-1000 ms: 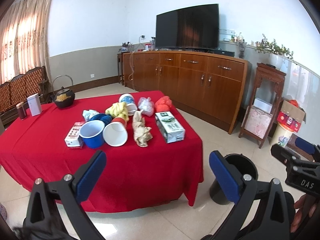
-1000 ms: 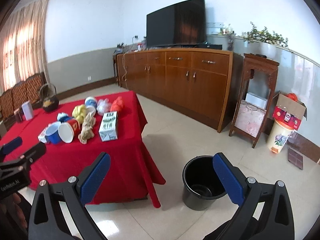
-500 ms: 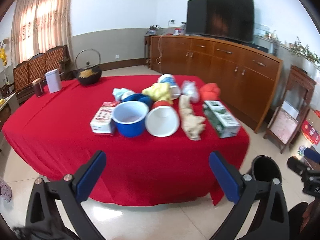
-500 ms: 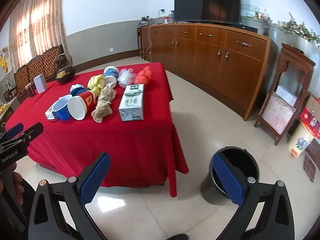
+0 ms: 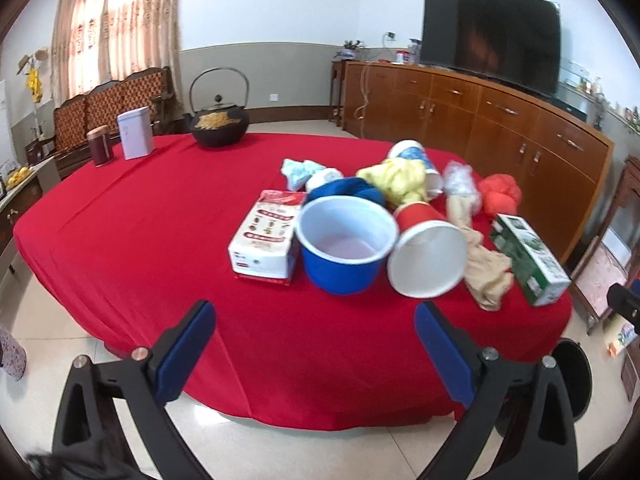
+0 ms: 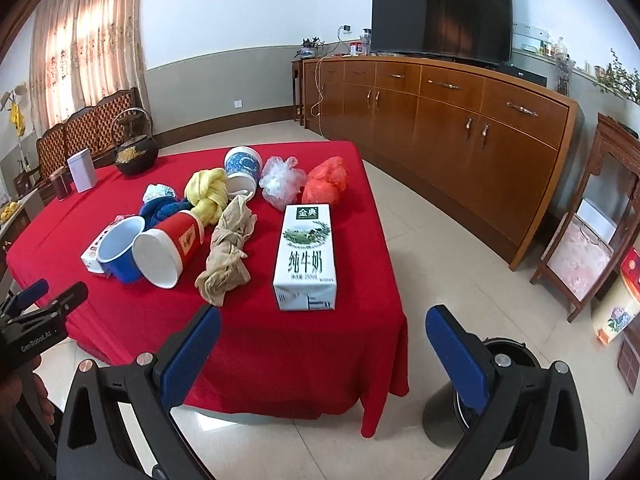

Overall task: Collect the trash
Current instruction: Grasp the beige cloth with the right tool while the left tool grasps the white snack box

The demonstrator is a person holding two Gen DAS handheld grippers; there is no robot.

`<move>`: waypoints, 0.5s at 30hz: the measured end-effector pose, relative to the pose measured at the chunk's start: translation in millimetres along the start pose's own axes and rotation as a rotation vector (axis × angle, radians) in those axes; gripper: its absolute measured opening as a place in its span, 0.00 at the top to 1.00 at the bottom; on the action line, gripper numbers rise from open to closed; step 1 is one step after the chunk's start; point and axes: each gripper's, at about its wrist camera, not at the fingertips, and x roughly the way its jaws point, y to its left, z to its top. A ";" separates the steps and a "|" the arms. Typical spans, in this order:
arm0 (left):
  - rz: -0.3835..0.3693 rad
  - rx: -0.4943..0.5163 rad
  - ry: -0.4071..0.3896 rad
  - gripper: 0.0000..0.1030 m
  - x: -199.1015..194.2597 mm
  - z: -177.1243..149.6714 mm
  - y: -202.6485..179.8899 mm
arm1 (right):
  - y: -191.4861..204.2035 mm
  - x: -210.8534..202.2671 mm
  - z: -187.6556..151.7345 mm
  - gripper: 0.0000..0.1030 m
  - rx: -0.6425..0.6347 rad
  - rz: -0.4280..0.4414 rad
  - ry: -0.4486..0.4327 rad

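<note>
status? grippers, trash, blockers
Left gripper open, empty. Right gripper open, empty. Trash pile untouched on red table; bin on floor. Nothing blocking.

My left gripper (image 5: 316,344) is wide open. Its two blue pads (image 5: 182,350) stand far apart and nothing is between them. It points forward and a little down. I am holding it up in the air, and it touches nothing.

My right gripper (image 6: 322,350) is wide open too. Its blue pads (image 6: 460,354) are far apart with nothing between them. It also hangs in the air, tipped a little down.

From the right camera I can see the left gripper out to the side, low at the edge, with a bit of my hand (image 6: 28,390) under it. From the left camera, only a dark tip of the right gripper shows at the far edge.
</note>
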 end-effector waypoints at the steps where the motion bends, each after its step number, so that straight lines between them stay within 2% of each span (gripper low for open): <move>1: 0.005 -0.008 0.001 0.03 3.7 0.4 2.9 | 0.5 3.1 1.5 0.00 0.002 0.002 0.004; 4: 0.015 -0.025 0.011 0.05 13.9 0.8 12.0 | 2.3 14.1 5.6 0.02 -0.002 0.001 0.010; 5: 0.019 -0.023 0.010 0.06 16.4 0.6 14.3 | 2.9 17.2 6.5 0.04 -0.001 0.001 0.011; 6: 0.026 -0.019 0.009 0.07 18.6 0.4 15.9 | 4.2 18.7 7.5 0.11 -0.002 0.003 0.006; 11: 0.052 -0.023 0.018 0.16 32.5 1.3 32.9 | 31.9 32.6 19.6 0.15 -0.036 0.086 -0.004; 15: 0.049 -0.032 0.032 0.19 45.1 3.9 46.5 | 59.9 54.3 26.3 0.29 -0.062 0.145 0.018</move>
